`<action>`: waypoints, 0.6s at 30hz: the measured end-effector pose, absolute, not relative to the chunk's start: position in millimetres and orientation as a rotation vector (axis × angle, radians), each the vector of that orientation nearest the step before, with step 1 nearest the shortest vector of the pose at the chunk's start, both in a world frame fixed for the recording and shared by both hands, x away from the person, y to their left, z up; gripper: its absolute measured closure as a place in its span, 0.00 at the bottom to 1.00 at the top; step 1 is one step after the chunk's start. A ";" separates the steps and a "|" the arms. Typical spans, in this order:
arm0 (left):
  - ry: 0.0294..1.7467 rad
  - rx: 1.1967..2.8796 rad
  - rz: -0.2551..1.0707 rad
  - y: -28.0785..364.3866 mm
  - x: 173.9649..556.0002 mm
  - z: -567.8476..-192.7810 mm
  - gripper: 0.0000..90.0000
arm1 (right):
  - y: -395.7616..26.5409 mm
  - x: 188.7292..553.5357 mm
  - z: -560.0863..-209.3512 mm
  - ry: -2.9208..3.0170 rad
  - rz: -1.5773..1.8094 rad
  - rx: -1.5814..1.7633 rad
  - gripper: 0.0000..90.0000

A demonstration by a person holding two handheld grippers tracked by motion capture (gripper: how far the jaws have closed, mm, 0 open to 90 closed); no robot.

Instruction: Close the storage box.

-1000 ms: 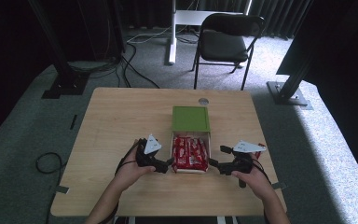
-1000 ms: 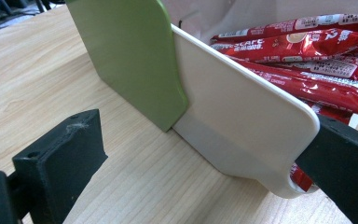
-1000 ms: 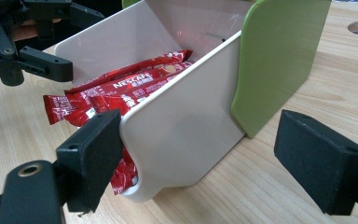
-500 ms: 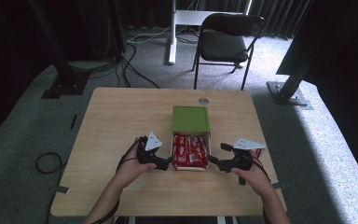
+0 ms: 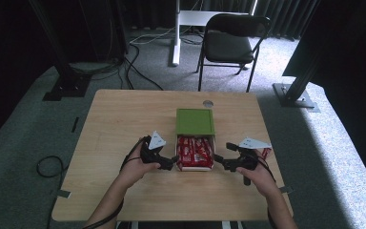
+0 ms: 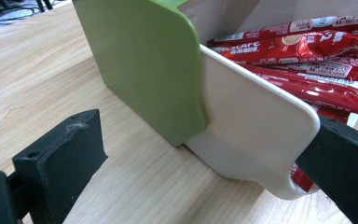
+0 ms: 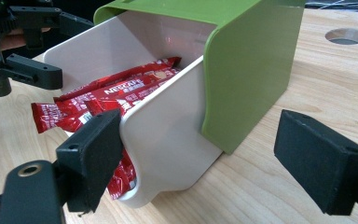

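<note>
A green box sleeve point(image 5: 195, 121) lies mid-table with its cream drawer point(image 5: 195, 168) pulled out toward me, full of red Nescafe sachets point(image 5: 194, 150). My left gripper point(image 5: 171, 162) is at the drawer's left front corner, open. In the left gripper view the gripper point(image 6: 200, 154) straddles the drawer's side wall point(image 6: 247, 126), which touches neither jaw, beside the sleeve point(image 6: 140, 65). My right gripper point(image 5: 219, 161) is at the right front corner, open. In the right gripper view the gripper point(image 7: 205, 149) spans the drawer's corner point(image 7: 168, 135), with the sachets point(image 7: 121, 91) and sleeve point(image 7: 251, 70) beyond.
A round cable hole point(image 5: 208, 103) sits in the wooden table point(image 5: 124, 119) behind the box. A small red sachet-like thing point(image 5: 266, 152) lies by my right hand. A black chair point(image 5: 233, 43) stands beyond the far edge. Bare wood lies left and right of the box.
</note>
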State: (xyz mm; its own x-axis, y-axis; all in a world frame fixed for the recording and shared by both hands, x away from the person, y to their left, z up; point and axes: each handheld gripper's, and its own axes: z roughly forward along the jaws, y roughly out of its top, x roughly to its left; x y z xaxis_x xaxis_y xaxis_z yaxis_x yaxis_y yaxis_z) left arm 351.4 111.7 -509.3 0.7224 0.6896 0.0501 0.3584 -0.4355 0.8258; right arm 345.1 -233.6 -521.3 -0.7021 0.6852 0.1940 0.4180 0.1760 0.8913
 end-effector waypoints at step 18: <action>0.815 2.068 0.478 110.8 365.0 -507.2 0.03 | -232.0 355.5 -519.7 2.187 1.518 1.074 0.17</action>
State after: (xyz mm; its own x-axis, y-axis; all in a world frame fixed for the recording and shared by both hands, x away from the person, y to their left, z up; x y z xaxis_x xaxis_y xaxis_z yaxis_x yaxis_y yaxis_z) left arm 365.0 110.8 -507.2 0.7156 0.6973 0.0414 0.3764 -0.4349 0.8180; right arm 355.5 -232.0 -519.7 -0.6884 0.7014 0.1847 0.4184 0.1760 0.8911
